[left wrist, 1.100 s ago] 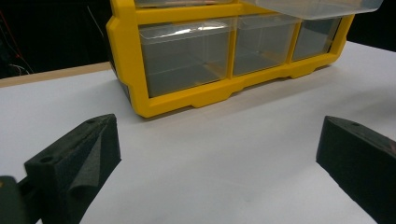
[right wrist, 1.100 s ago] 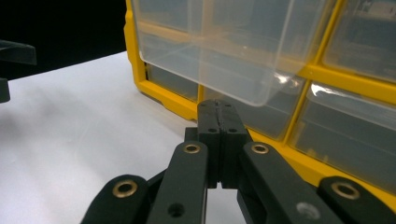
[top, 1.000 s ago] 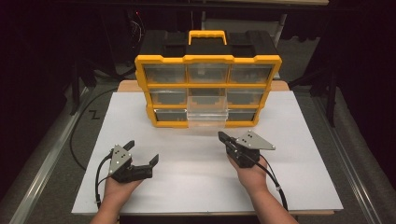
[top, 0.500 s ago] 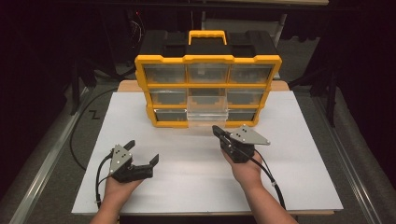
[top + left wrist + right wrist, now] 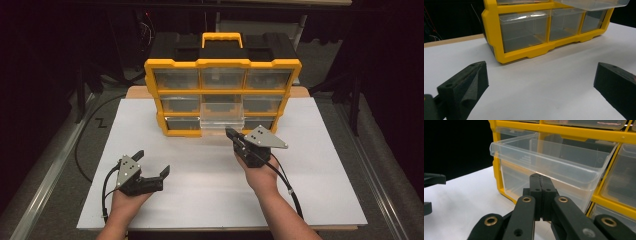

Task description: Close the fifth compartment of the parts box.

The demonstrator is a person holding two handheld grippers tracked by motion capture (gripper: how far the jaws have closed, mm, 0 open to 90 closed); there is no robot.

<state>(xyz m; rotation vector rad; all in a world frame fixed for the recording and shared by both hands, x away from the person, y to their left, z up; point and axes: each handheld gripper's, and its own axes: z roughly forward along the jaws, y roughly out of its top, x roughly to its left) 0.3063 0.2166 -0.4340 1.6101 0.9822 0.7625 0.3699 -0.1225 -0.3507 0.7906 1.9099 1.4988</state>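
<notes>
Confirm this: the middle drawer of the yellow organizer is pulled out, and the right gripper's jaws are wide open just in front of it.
Not quite. The right gripper is shut, its jaws pressed together, as the right gripper view shows. The rest holds: the middle drawer of the yellow organizer is pulled out, with that gripper just in front of it.

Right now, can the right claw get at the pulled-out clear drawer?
Probably yes. The right claw, shut, is just in front of the open middle drawer of the yellow organizer, and nothing stands between them.

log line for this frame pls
scene: yellow drawer organizer on white sheet | middle drawer pulled out | right gripper shut, tips at drawer front, contact unclear | left gripper open, apart
</notes>
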